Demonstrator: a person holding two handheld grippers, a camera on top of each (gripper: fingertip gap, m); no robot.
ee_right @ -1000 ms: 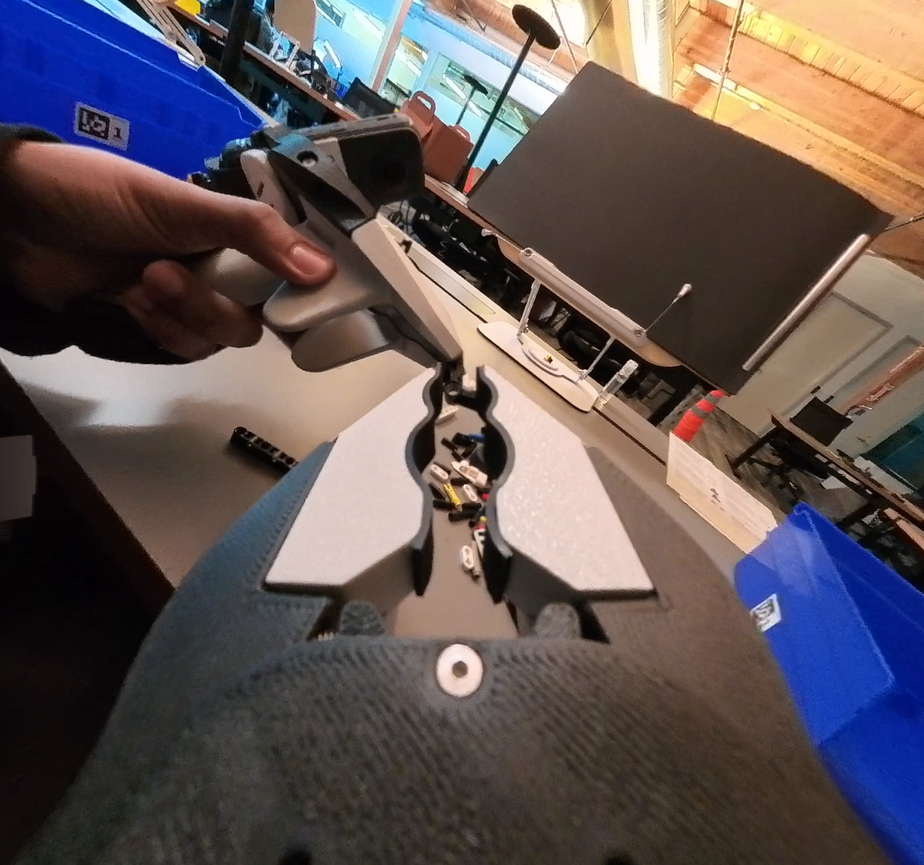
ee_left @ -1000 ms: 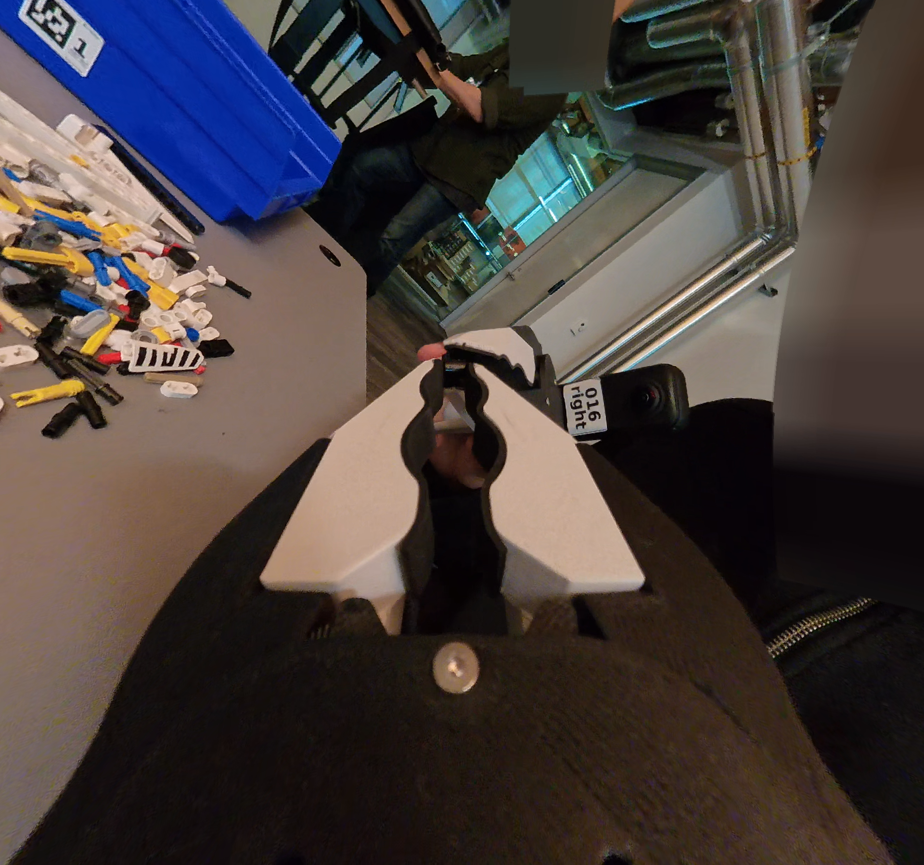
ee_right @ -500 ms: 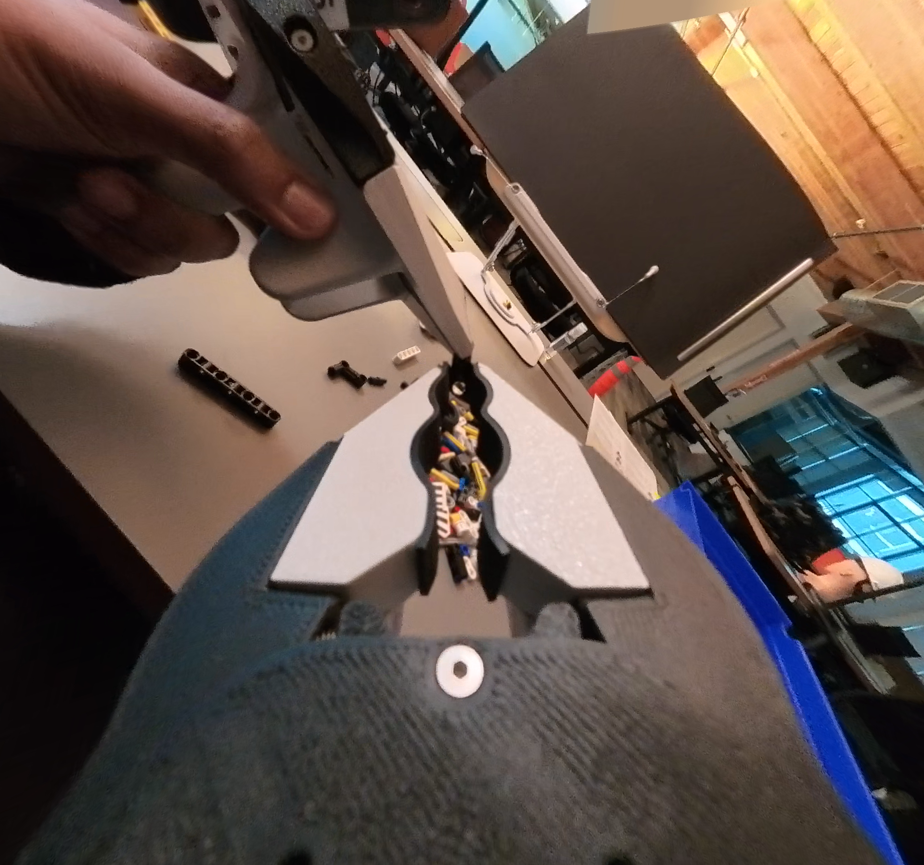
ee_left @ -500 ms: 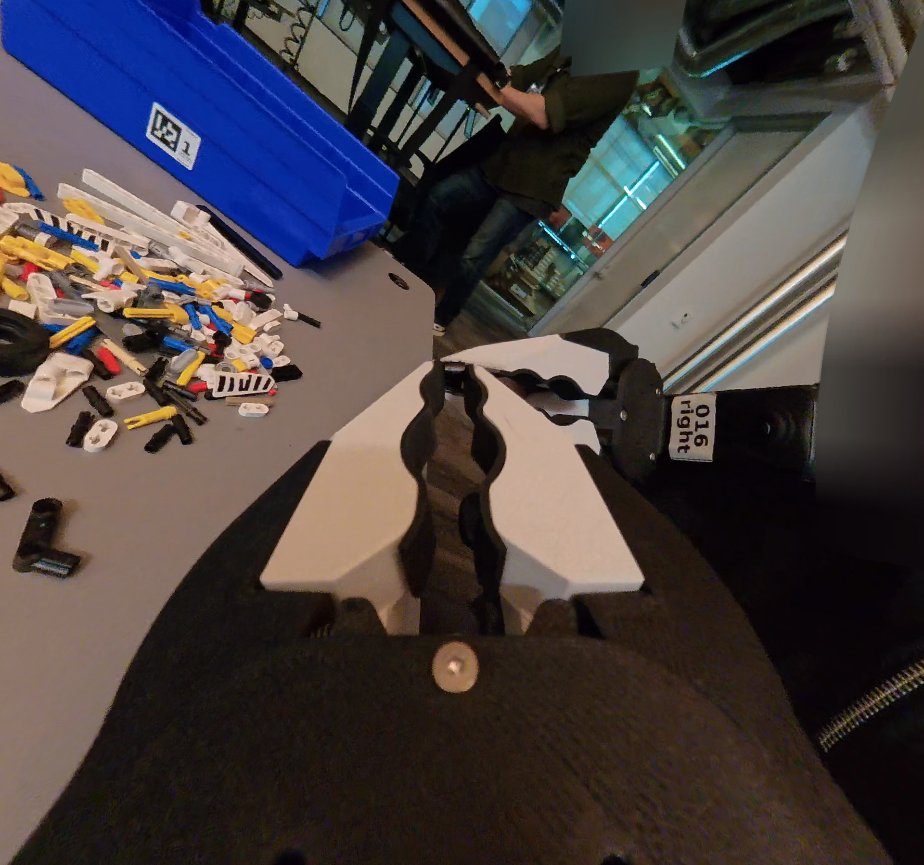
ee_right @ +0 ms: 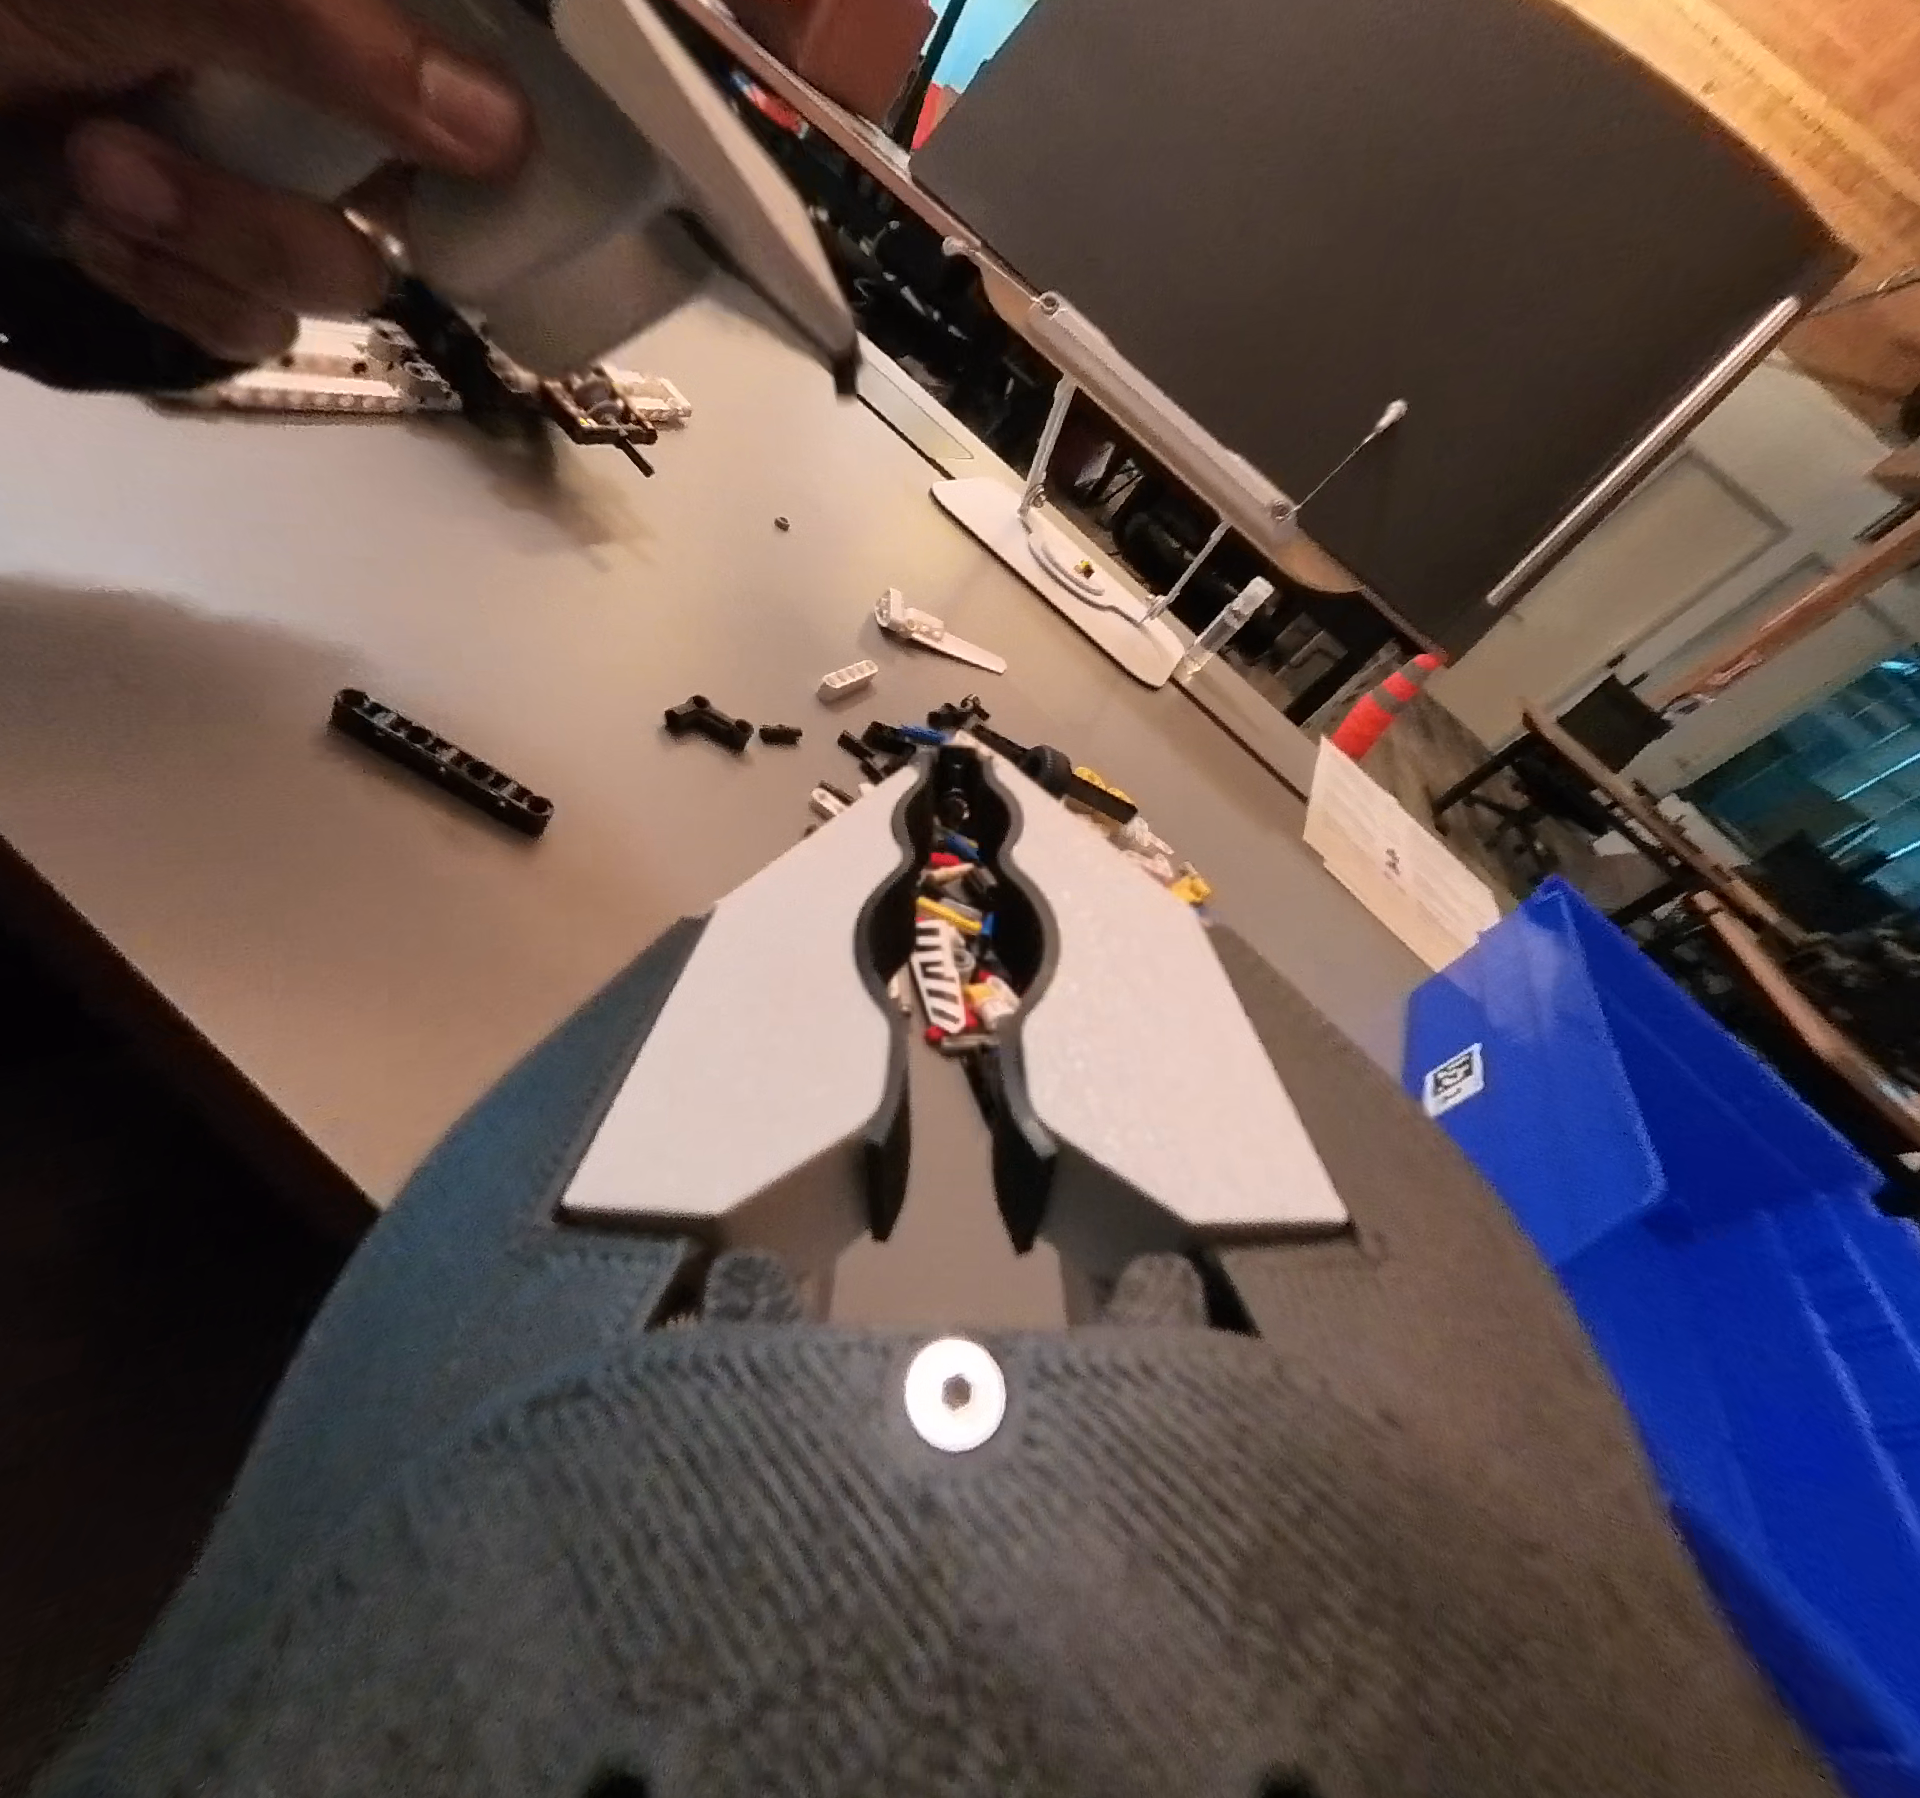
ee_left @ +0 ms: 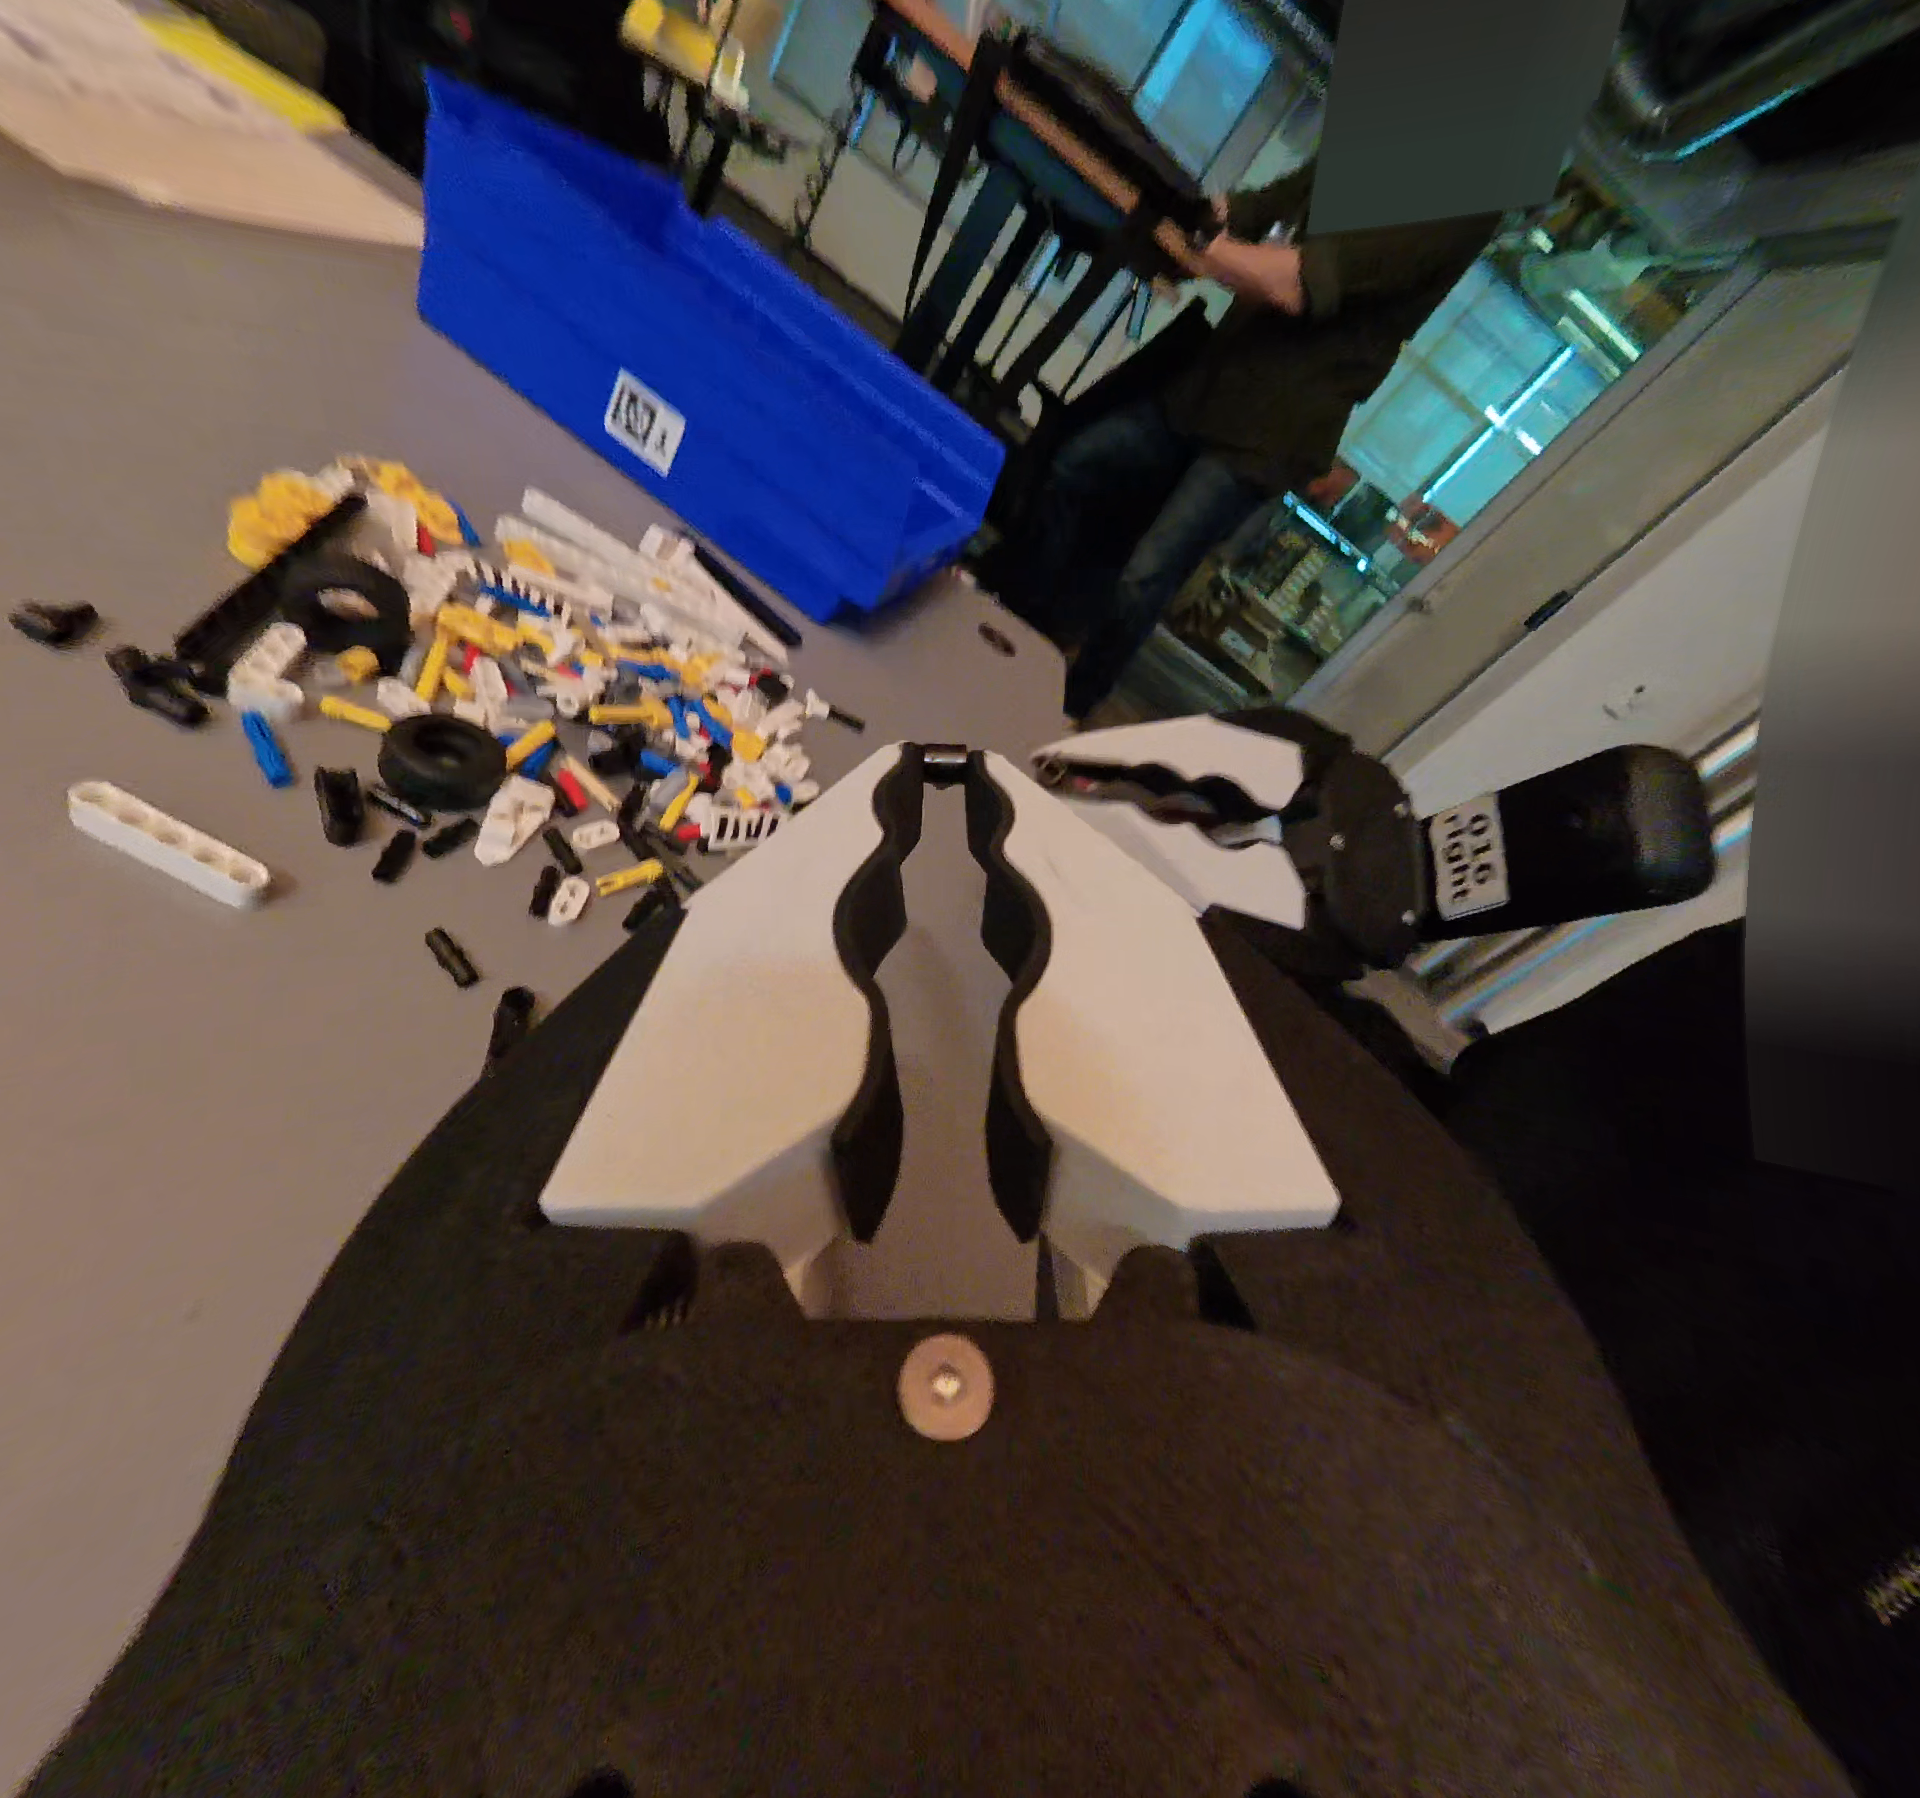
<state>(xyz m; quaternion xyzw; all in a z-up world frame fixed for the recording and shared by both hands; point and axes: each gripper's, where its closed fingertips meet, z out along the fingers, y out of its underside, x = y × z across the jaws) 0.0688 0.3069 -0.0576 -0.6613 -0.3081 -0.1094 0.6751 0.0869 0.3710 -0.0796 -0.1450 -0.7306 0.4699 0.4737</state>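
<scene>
**Both jaws nearly closed beside the heap of building pieces**

Your left gripper (ee_left: 943, 759) hangs above the grey counter (ee_left: 156, 1073), just right of the heap of small building pieces (ee_left: 540, 678). Its jaws are pinching a small dark piece (ee_left: 943, 756) right at the tips, both pads pressed on its ends, while the rest of the slot behind stays open.

Your right gripper (ee_left: 1049, 769) sits just right of the left one, farther from the heap, its tips pointing toward the left tips with a small space between them. In its own view the right gripper (ee_right: 954, 761) has its jaws drawn almost together at the tips. A dark shape shows in the narrow slot there, but you cannot tell whether it is pinched or simply part of the heap (ee_right: 956, 927) lying behind.

Around the heap: a blue bin (ee_left: 707, 418) stands beyond it, a white beam (ee_left: 166, 844) lies alone to its left, and two black tyres (ee_left: 442, 761) rest among the pieces. In the right wrist view, a long black beam (ee_right: 436, 777) lies well left of the heap, and your hand (ee_right: 208, 117) grips the left gripper's handle above the counter.
</scene>
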